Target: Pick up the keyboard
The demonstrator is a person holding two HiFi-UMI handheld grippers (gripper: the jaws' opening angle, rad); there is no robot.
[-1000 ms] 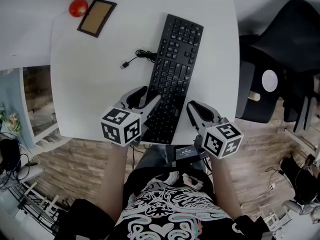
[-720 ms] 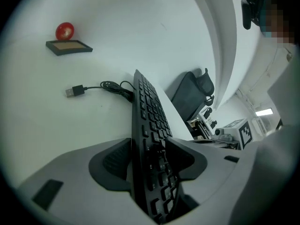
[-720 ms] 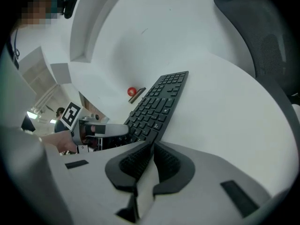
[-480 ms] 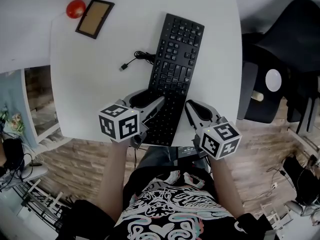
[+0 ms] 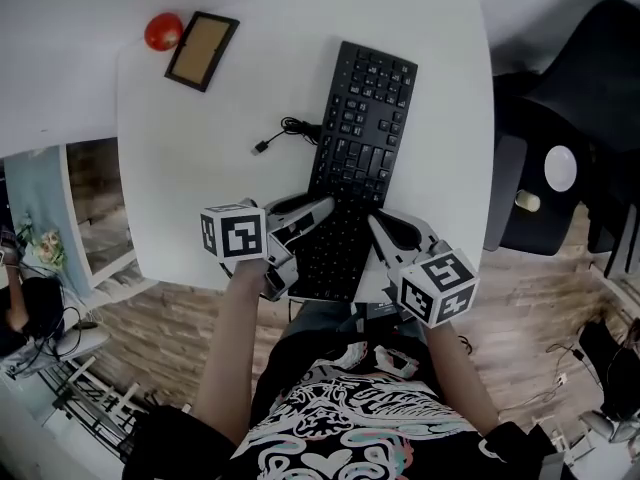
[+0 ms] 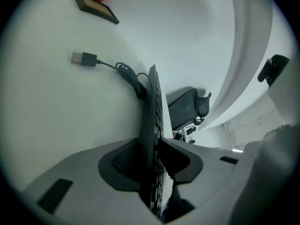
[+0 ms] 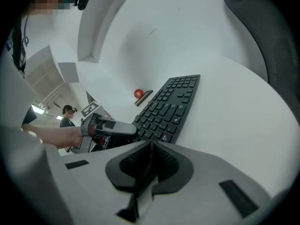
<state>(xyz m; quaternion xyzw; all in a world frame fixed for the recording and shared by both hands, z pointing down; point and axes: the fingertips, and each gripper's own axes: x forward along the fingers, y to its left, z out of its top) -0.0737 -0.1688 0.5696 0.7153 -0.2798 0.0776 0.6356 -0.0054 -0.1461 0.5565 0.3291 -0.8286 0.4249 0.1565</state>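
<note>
At a white table (image 5: 190,178), a person holding a gripper in each hand works at a black keyboard (image 5: 362,133). The keyboard lies slantwise on the tabletop, its far end towards the table's back edge and its near end at the front edge, close to the person.

The left gripper (image 5: 314,210) is at the keyboard's near left corner. Its jaws are closing with the keyboard's edge between them. In the left gripper view the board runs edge-on through the gap, with one pad against the underside and the other on the keys.

The right gripper (image 5: 382,224) lies just beside the keyboard's near right side with its tip low over the tabletop. Its jaws are pressed together with nothing between them.

The keyboard's cable (image 5: 296,128) coils off its left side and ends in a loose plug (image 5: 260,149) on the bare table. At the far left corner (well apart from both grippers) a small dark-edged frame (image 5: 203,50) sits just beside a red ball (image 5: 163,31). A dark chair (image 5: 575,78) stands to the right of the table, over a wood-patterned floor (image 5: 150,328).
</note>
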